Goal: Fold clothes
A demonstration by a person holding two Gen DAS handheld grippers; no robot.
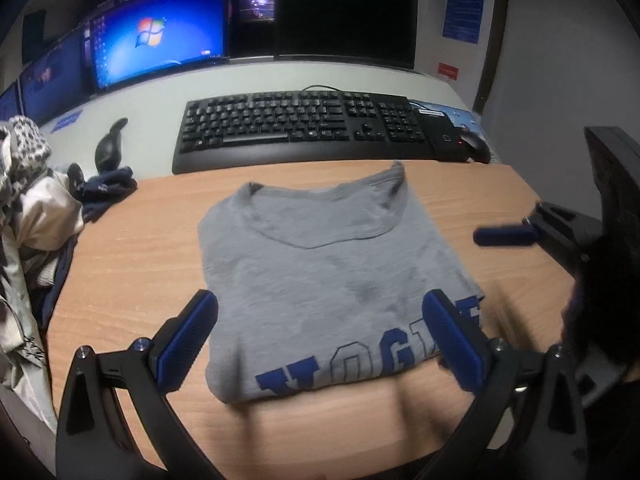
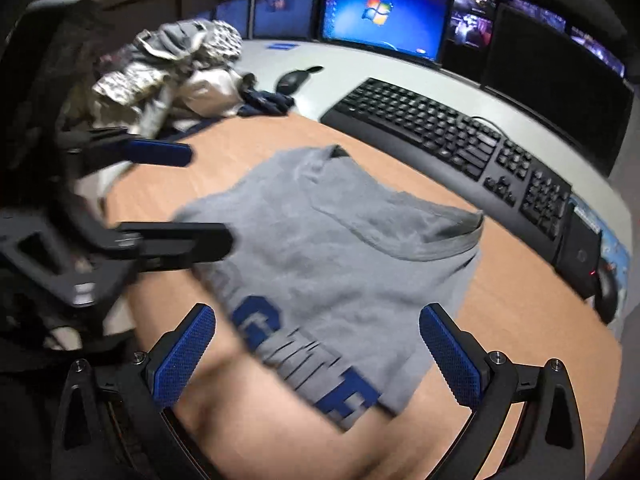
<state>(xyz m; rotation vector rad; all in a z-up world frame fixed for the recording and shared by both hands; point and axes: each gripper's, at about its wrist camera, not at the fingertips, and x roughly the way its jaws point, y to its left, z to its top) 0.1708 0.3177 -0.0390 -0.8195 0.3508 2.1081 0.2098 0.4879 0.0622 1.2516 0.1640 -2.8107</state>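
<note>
Both sets of fingers stand wide with nothing between them; I read the left gripper (image 1: 320, 344) as hovering over the near hem of the grey T-shirt (image 1: 320, 264), and the right gripper (image 2: 318, 356) as hovering over the shirt's near right corner, its picture blurred. In the left view the right gripper's fingers (image 1: 506, 235) sit off the shirt's right edge, apart from the cloth.

By my judgement this shirt is close to finished: it lies on the wooden counter (image 1: 132, 256) as a compact rectangle, sleeves tucked out of sight, collar away from me, blue lettering at the near edge; perhaps one more fold or a move to a stack remains. The pile of unfolded clothes (image 1: 28, 200) at the counter's left says much of the task is left.

Bare wood runs on both sides of the shirt, so I have room to slide; the keyboard (image 1: 304, 128) borders the far edge, and the near edge is close under the fingers.
</note>
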